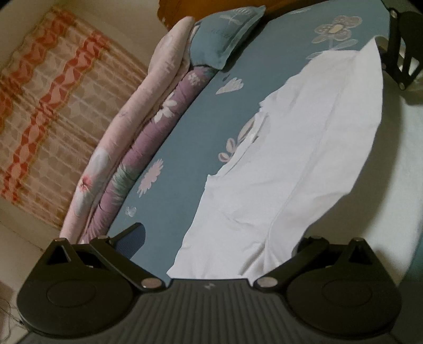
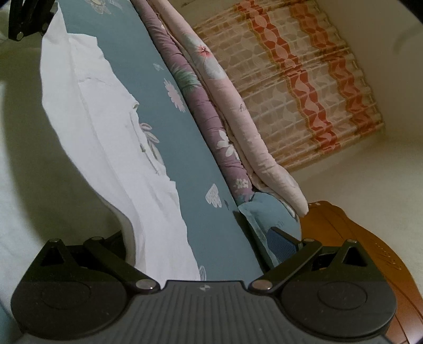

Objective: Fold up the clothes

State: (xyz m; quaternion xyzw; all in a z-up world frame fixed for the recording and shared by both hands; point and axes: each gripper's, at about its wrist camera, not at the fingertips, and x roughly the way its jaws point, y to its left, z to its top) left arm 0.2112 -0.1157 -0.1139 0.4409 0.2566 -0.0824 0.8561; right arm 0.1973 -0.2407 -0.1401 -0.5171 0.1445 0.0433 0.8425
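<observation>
A white garment [image 1: 290,148] lies in a long strip on the blue flowered bedsheet [image 1: 201,127]. My left gripper [image 1: 220,236] is open just above the garment's near end, its blue pad [image 1: 133,239] over the sheet and the other finger half hidden by white cloth. At the strip's far end sits my right gripper [image 1: 401,58]. In the right wrist view the garment [image 2: 111,137] runs away from my open right gripper [image 2: 197,234] toward the left gripper [image 2: 23,18] at the top left. Neither gripper pinches any cloth.
A purple quilt roll [image 1: 158,121] and a pink one [image 1: 127,127] line the bed's far side by a blue pillow [image 1: 224,37]. A wooden headboard [image 2: 370,254] stands at the pillow end. A patterned curtain [image 1: 47,105] hangs beyond. Dim white fabric [image 2: 39,148] fills the near side.
</observation>
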